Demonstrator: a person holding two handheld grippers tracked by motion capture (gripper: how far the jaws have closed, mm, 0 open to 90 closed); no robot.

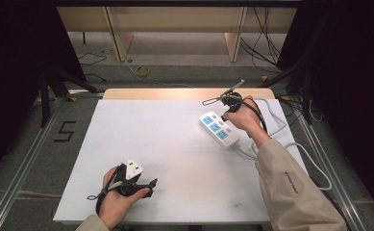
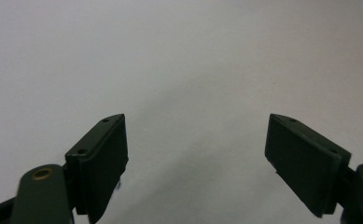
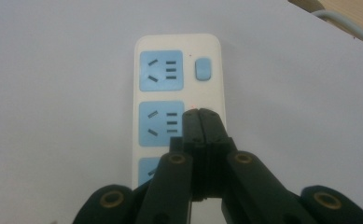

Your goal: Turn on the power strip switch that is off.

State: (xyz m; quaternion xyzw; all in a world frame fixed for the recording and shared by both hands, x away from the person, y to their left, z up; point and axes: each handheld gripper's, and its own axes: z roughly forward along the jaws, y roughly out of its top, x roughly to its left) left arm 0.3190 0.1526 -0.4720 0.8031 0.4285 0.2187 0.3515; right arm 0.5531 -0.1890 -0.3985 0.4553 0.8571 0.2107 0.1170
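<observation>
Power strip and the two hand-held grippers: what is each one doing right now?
Power strip: flat on the white table, sockets empty, cable trailing off.
Left hand-held gripper: open, holding nothing.
Right hand-held gripper: shut, tips over the strip by the middle socket's switch.

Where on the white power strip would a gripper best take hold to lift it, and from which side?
Across the narrow width of the power strip, coming down from above. It lies flat on the white table, its long straight side edges free and parallel. The end away from its cable seems easiest. The right gripper, jaws shut together, is over its middle switch.
</observation>
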